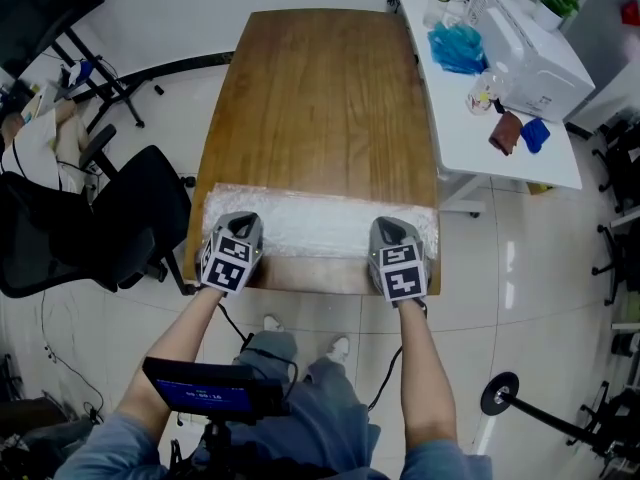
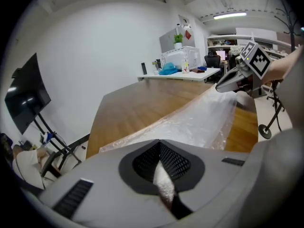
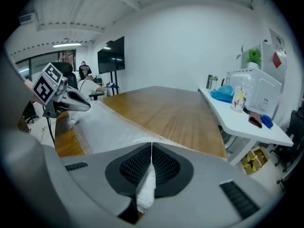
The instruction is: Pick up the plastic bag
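An office with a pale tiled floor (image 1: 520,298) is seen, and a long wooden table (image 1: 320,98) stands at its middle. A clear plastic bag (image 1: 315,223) is spread flat across the table's near end, from its left edge almost to its right edge, parallel to the near edge and just behind it. The rest of the table top is bare wood.

The left gripper (image 1: 240,226) is held at the table's near left corner, on the bag's left end. In the left gripper view its jaws are seen pressed together on a fold of the white film, which is pinched between the dark ribbed pads. The right gripper (image 1: 388,228) is held at the table's near right corner, on the bag's right end. In the right gripper view its jaws are likewise closed on a gathered strip of the film. The bag is stretched between the two grippers. Whether it is raised off the table cannot be told.

A white desk (image 1: 500,118) is set just right of the table, and a blue cloth (image 1: 457,46) and a white box (image 1: 530,48) are kept on it. A black chair (image 1: 130,218) is placed left of the table's near end. A dark screen (image 2: 26,99) on a stand is seen further left of the table.
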Action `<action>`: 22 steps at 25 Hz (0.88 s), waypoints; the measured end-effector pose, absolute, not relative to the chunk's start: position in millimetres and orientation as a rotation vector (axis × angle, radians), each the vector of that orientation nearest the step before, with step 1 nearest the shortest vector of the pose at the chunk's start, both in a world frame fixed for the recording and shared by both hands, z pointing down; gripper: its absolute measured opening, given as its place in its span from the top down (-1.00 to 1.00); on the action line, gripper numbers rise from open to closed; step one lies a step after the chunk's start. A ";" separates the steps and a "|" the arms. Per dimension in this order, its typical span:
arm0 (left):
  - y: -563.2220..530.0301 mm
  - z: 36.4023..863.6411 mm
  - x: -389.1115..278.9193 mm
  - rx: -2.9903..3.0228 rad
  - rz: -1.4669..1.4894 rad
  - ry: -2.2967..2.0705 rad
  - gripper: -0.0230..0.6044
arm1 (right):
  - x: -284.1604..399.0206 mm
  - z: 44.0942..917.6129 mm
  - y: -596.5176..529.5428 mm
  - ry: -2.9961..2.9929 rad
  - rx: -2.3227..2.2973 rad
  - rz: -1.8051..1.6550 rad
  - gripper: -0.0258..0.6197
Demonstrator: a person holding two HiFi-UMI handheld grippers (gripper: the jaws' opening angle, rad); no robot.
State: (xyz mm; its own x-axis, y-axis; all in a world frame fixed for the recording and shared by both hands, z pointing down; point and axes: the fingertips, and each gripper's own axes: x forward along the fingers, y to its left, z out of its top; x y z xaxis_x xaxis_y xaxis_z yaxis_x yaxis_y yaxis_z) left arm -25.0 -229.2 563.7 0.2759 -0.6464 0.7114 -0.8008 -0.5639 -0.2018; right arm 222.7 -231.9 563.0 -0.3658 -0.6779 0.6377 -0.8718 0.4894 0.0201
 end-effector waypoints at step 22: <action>-218.3 552.3 -70.9 2.256 1.156 -1.495 0.88 | 252.1 558.6 -226.7 -2.158 1.315 0.442 0.92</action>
